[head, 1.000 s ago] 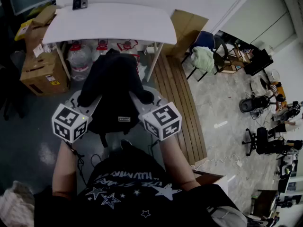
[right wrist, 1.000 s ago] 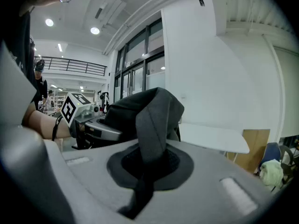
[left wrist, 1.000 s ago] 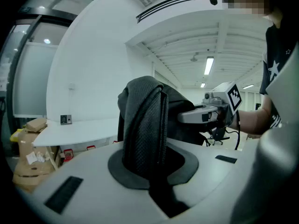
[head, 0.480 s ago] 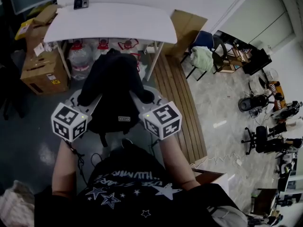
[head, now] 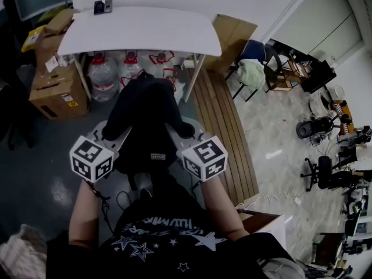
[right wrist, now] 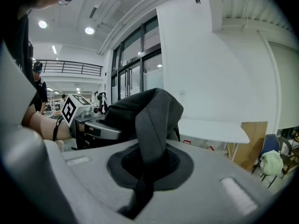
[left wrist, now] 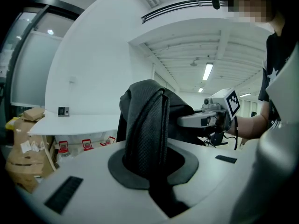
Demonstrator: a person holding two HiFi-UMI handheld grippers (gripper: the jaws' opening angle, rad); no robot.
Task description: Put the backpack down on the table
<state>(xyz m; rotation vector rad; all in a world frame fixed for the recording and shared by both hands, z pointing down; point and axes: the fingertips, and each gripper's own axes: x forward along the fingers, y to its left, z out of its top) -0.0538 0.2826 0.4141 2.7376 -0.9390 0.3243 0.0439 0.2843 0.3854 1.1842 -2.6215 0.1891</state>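
A black backpack [head: 145, 118] hangs in the air between my two grippers, short of the white table [head: 139, 28]. My left gripper [head: 119, 131] is shut on the backpack's left shoulder strap [left wrist: 149, 129], which runs up out of its jaws. On the other side, my right gripper [head: 177, 129] is shut on the right strap [right wrist: 152, 125]. In the left gripper view the bag [left wrist: 154, 111] fills the middle, with the table's edge [left wrist: 79, 122] behind it. The right gripper view shows the bag [right wrist: 140, 113] and the table [right wrist: 215, 129] to its right.
Water jugs [head: 104, 74] with red caps stand under the table. Cardboard boxes [head: 52, 89] sit to its left, and a small dark device [head: 102, 6] lies on its far edge. Wooden planks [head: 224, 121] lie to the right, with chairs [head: 256, 68] beyond.
The table and the jugs beneath it have slid lower in the head view, so the backpack and both grippers are a little nearer the table. Both grips are unchanged.
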